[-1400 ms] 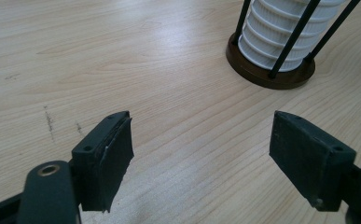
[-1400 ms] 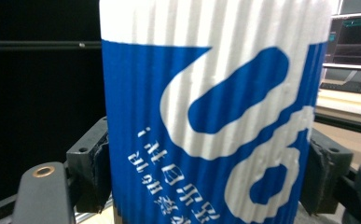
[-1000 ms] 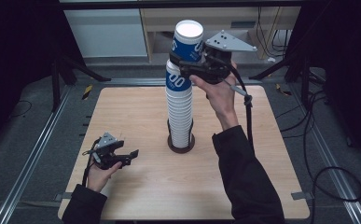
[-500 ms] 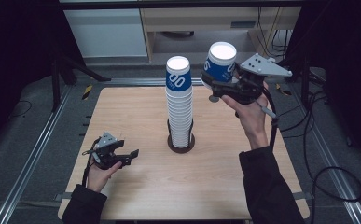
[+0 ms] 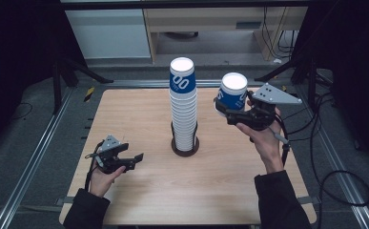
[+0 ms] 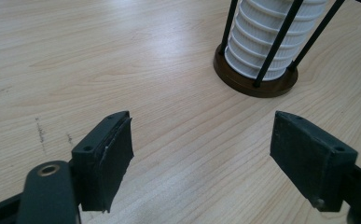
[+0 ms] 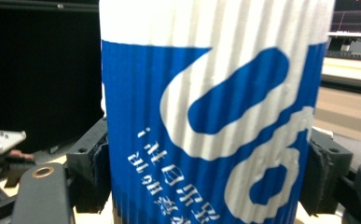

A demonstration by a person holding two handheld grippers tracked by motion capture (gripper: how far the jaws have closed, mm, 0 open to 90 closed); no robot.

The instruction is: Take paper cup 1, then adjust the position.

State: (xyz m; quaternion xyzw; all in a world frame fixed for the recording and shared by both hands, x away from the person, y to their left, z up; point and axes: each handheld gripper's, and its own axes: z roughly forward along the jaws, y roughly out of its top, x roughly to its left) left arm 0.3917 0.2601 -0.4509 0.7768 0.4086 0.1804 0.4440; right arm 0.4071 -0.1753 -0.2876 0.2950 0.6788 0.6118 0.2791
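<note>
Progress of unstacking. Your right gripper [image 5: 226, 109] has one cup [image 5: 232, 93] clamped between its jaws, upside down and in the air at 3 o'clock of the stack [image 5: 184, 107]; the right gripper view shows both pads pressed on its ribbed blue-and-white wall. That cup is clear of the stack but not yet set on the table [image 5: 220, 186]. The stack stands tall in its holder [image 5: 185, 145] at mid-table, so most cups remain. Your left gripper [image 5: 133, 160], jaws wide and empty, rests at 8 o'clock of the holder.
</note>
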